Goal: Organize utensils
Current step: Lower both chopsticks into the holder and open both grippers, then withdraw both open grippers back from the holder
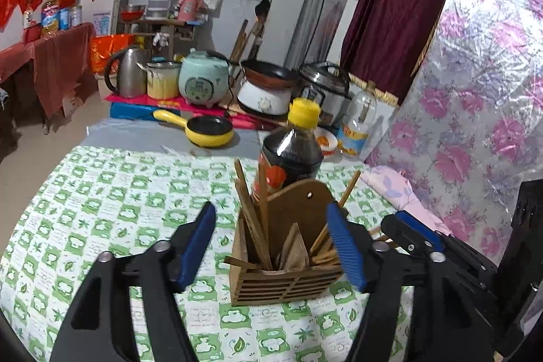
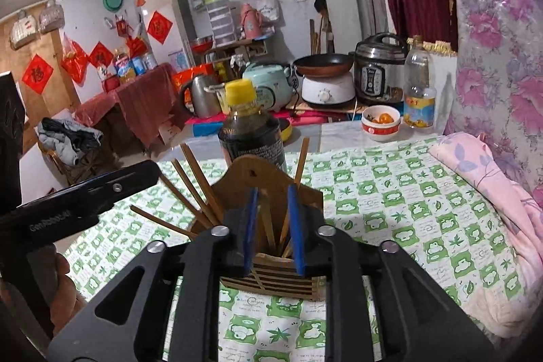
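With our left claw [image 1: 271, 246] spread and right claw [image 2: 275, 229] parted, pinching nothing, we should withdraw gently above the chopstick holder [image 1: 288, 263].

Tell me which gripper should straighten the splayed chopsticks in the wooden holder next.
Probably left. The left gripper stands wide open around the wooden holder, near the splayed chopsticks. The right gripper is barely parted above the holder's middle.

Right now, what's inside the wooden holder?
The wooden holder contains wooden chopsticks leaning in different directions, some fanned over its rim. Their lower ends and the holder's floor are hidden by its slatted front wall.
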A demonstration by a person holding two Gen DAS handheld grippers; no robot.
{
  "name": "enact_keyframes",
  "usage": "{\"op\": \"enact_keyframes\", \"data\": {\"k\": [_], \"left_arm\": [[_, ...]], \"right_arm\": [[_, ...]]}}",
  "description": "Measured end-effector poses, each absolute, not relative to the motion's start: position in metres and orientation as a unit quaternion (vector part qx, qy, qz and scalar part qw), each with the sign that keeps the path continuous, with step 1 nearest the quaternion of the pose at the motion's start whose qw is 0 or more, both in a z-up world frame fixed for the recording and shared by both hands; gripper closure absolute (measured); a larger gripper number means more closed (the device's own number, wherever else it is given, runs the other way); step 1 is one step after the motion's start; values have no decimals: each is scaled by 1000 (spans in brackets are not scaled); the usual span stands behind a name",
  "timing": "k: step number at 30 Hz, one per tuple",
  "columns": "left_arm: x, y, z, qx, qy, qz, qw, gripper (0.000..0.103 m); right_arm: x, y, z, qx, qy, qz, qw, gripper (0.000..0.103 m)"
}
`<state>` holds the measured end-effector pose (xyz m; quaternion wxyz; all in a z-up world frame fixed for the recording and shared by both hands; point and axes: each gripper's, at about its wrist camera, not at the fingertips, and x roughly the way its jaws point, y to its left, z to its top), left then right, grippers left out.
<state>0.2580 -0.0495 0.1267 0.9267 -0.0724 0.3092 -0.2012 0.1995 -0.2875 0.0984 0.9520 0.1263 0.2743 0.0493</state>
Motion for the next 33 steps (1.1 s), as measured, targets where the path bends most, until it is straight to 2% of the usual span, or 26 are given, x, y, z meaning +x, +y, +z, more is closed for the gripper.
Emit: {"op": "enact_keyframes", "data": {"k": [6, 11, 18, 25, 29, 33], "left_arm": [[234, -36, 150, -76, 270, -189, 941, 16], [217, -34, 157, -61, 255, -170, 950, 13], [181, -30, 141, -40, 241, -149, 958, 8], [144, -26, 63, -4, 282, -108, 953, 7], [127, -30, 49, 17, 276, -87, 957, 7], [102, -33, 49, 31, 250, -85, 964, 7]], "right_arm": [[178, -293, 119, 135, 238, 48, 961, 63], [159, -294, 131, 143, 213, 45, 965, 49], [118, -287, 124, 135, 190, 28, 972, 21], [105, -292, 63, 135, 253, -25, 958, 20], [100, -292, 37, 120, 291, -44, 948, 20], [86, -279, 32, 92, 285, -51, 953, 13]]}}
